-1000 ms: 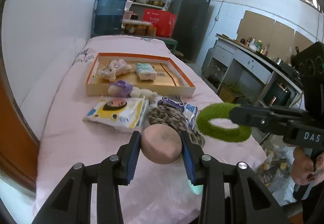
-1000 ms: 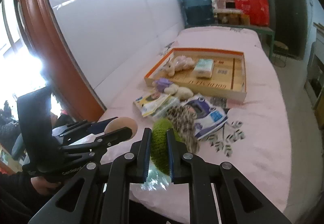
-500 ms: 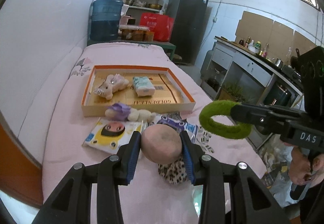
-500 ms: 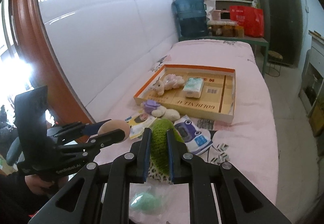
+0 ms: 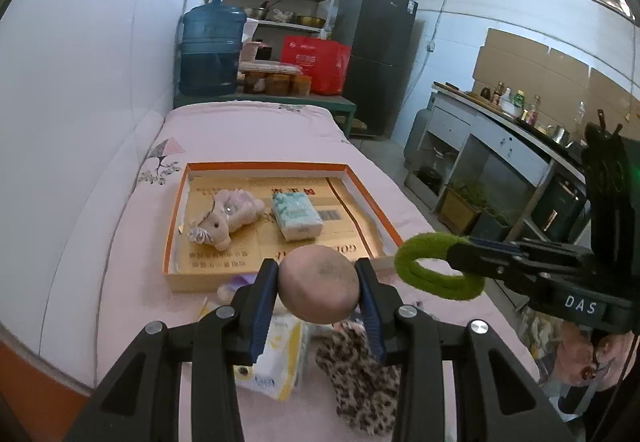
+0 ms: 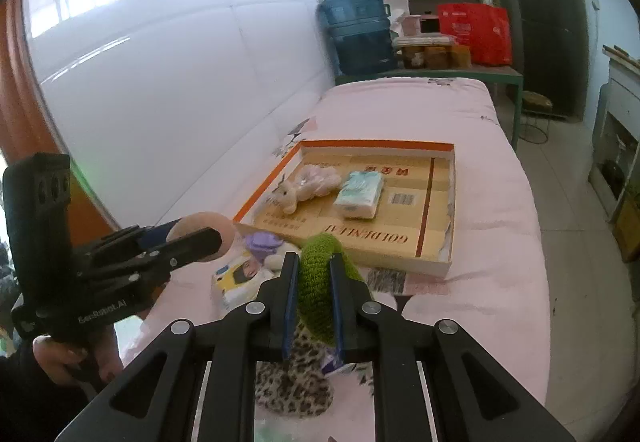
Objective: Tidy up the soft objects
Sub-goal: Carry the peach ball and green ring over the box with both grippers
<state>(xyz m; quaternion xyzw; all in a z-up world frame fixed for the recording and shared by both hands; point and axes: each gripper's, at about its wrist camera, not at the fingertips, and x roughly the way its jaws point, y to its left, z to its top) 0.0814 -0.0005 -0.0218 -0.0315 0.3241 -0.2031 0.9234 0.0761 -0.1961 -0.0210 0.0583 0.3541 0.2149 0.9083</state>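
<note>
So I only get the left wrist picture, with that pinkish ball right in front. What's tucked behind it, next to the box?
Observer: In the right wrist view a small purple and white plush toy lies on the pink cover, just outside the near wall of the cardboard box.
Operator: And the green ring, how is it held?
Observer: The right gripper is shut on the green ring, its blue pads pinching the band from both sides.
Operator: Who holds the tool with my ball?
Observer: A person's hand grips the handle of the left gripper, low at the left edge of that view.
</note>
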